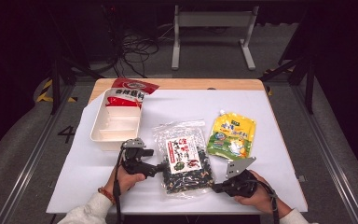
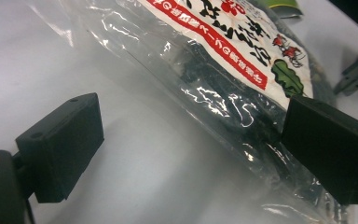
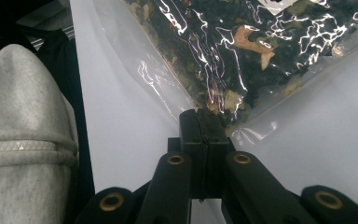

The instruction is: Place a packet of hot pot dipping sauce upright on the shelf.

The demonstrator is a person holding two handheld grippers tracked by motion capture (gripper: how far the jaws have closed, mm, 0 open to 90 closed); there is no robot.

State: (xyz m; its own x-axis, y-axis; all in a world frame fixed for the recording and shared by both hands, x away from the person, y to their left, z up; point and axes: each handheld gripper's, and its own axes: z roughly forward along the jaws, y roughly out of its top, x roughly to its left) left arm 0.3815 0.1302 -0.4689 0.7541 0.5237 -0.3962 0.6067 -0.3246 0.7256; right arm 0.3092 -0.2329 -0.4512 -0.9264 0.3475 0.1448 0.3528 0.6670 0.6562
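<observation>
A clear bag of dark dried food with a white and red label lies mid-table. My left gripper sits at the bag's left edge. In the left gripper view it is open, and the edge of the bag runs between the two jaws, close to the right one. My right gripper is at the bag's near right corner. In the right gripper view its jaws are shut on the corner of the bag, where the clear seam meets them.
A white compartment tray stands at the left, with a red snack packet at its far end. A yellow-green spout pouch lies right of the bag. A grey sleeve is near the table's front edge.
</observation>
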